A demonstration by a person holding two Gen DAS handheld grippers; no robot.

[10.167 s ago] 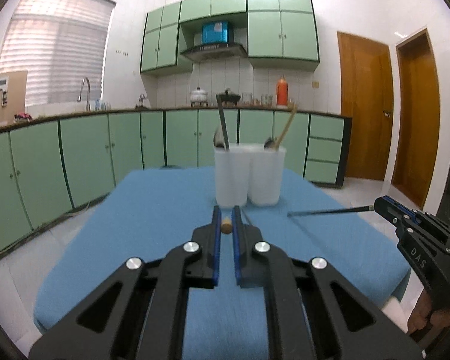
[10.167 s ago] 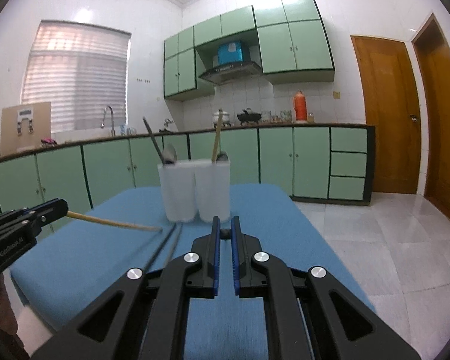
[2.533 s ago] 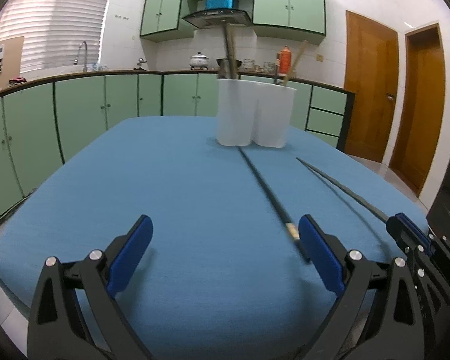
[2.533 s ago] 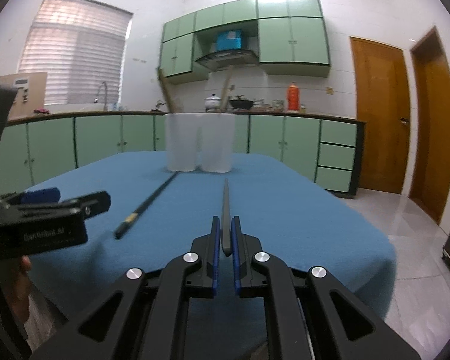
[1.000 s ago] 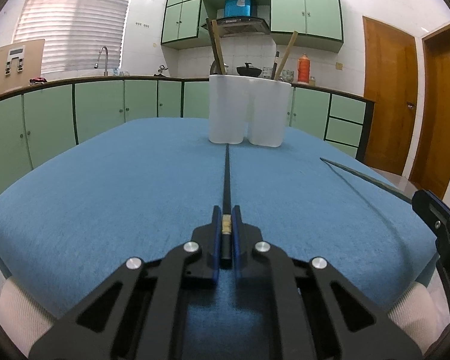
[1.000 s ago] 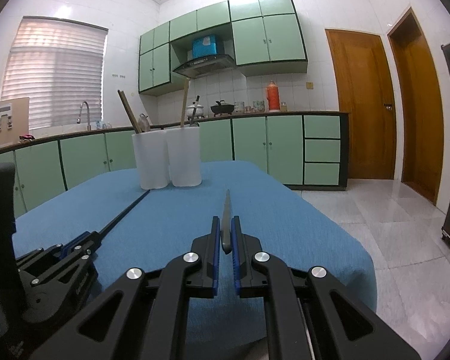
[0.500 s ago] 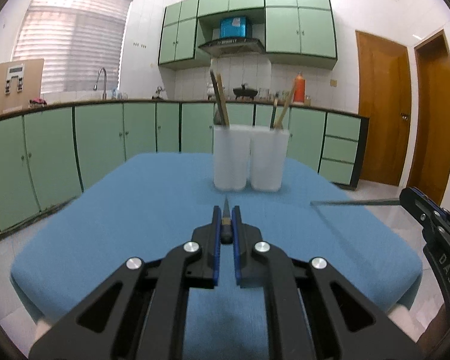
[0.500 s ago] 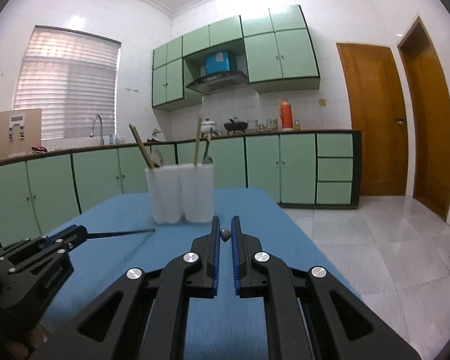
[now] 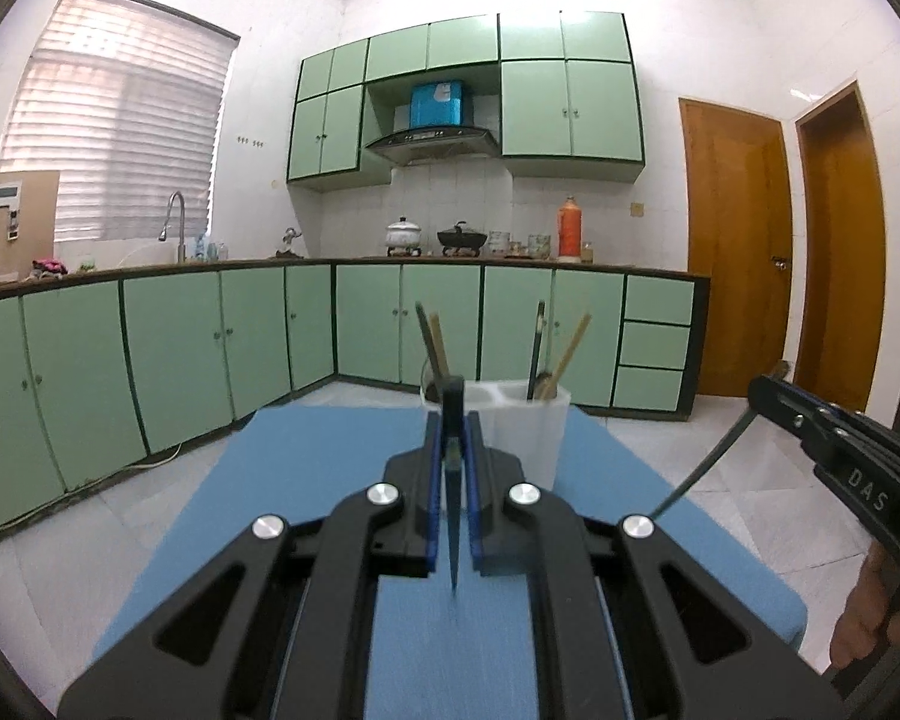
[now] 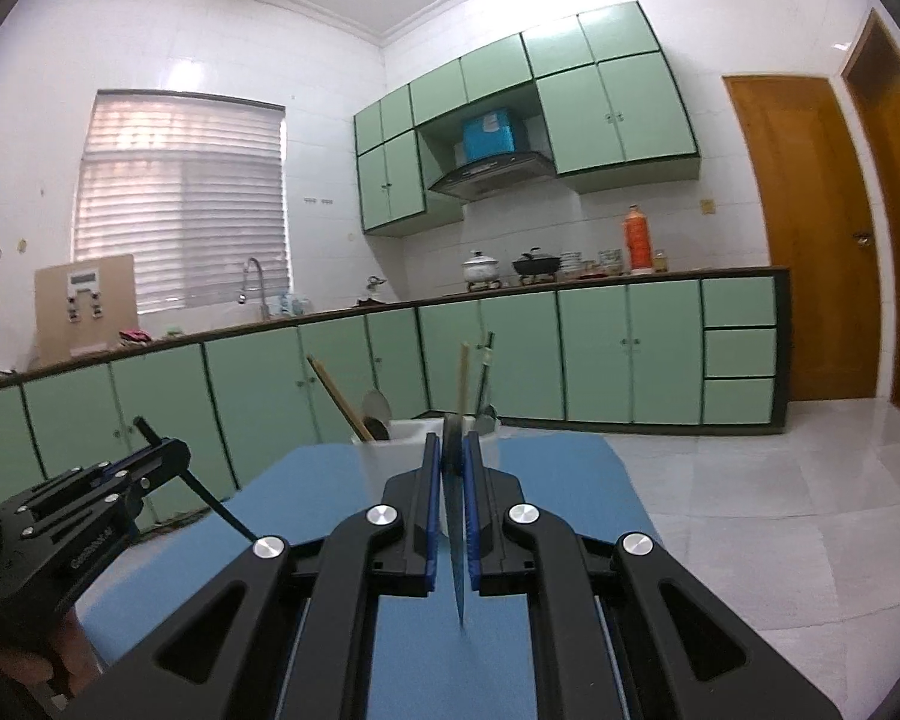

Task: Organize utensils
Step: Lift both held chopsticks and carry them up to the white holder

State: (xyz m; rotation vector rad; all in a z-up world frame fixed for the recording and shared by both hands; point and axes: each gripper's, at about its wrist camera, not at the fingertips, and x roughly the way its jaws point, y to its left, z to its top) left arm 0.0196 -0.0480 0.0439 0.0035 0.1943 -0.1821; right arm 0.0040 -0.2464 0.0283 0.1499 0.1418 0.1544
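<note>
Both grippers are clenched, each on a thin dark chopstick. Left gripper (image 9: 452, 456) pinches its chopstick (image 9: 453, 540) mid-frame, tip hanging toward the lower edge; right gripper (image 10: 452, 468) holds its chopstick (image 10: 457, 558) likewise. Just past the fingertips, centre frame, stands a white two-cup holder (image 9: 528, 420) with utensils upright, on a blue-covered table (image 9: 306, 456). Green cabinets (image 9: 168, 348) line the kitchen behind.

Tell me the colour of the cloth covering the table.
Blue, plain; the cloth shows best in the left wrist view.
</note>
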